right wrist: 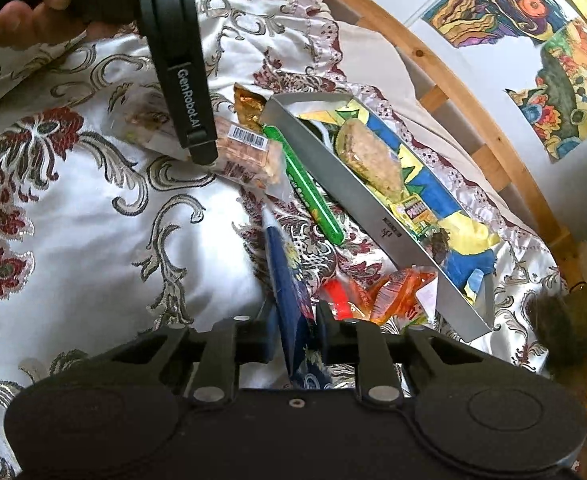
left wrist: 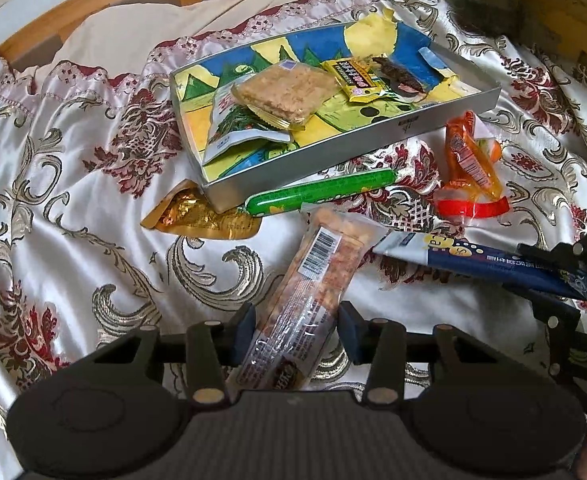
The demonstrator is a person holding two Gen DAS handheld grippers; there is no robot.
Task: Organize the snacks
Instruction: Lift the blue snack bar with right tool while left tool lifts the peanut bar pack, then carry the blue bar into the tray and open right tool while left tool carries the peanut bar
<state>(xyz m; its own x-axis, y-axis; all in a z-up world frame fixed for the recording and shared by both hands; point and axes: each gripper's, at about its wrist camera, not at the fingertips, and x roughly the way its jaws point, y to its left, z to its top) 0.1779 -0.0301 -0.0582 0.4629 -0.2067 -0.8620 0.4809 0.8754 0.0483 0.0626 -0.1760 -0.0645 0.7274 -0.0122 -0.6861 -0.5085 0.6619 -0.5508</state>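
The big tray (left wrist: 433, 118) on the bed cover (left wrist: 73, 208) is my landmark. Some snacks are already inside it: a square rice cake (left wrist: 277, 92), a white and green packet (left wrist: 233, 128), a yellow packet (left wrist: 357, 76) and a small dark one (left wrist: 399, 74). So I think the job is about half done.

Still outside, by the tray's near wall, lie a green stick (left wrist: 321, 194), a gold packet (left wrist: 197, 216) poking out from under the tray's corner, and orange sweets (left wrist: 469, 156).

My left gripper (left wrist: 293, 332) is clamped on a long clear snack bar (left wrist: 325, 256), whose far end points at the tray. My right gripper (right wrist: 293, 332) pinches a dark blue packet (right wrist: 289, 280) between its pads, near the orange sweets.
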